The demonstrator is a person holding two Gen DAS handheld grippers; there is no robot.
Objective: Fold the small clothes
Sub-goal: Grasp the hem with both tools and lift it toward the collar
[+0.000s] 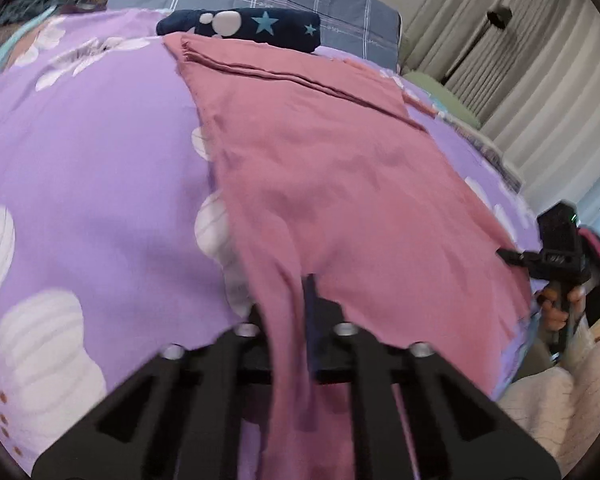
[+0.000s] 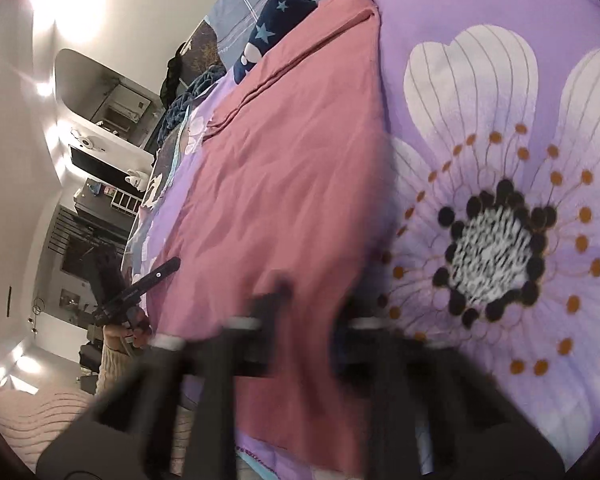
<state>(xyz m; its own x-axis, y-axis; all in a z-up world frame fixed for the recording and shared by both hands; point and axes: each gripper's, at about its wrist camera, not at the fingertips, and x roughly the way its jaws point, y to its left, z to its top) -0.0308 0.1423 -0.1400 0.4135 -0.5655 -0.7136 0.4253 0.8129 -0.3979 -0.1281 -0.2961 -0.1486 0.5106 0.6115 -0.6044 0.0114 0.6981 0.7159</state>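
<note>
On the purple floral bed (image 1: 80,152) the pink garment (image 1: 332,168) lies spread flat, its far hem just short of a folded navy star-print piece (image 1: 244,26). The left gripper (image 1: 290,304) has its fingers clamped on the near left corner; the right gripper (image 2: 312,304) pinches the near right corner. The cloth looks thin, limp and likely to sag, so corners seem the best holds. Open bedspread lies left of the garment.

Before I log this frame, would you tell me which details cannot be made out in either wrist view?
- Right wrist view: the right gripper is motion-blurred, so its hold on the pink cotton garment is unclear.
- Left wrist view: the left gripper has pink cloth draped over it, hiding its fingertips.
- Both views: the garment's near hem is hidden behind the grippers.
- Left wrist view: the navy star-print folded cloth is partly hidden by the garment's far edge.
</note>
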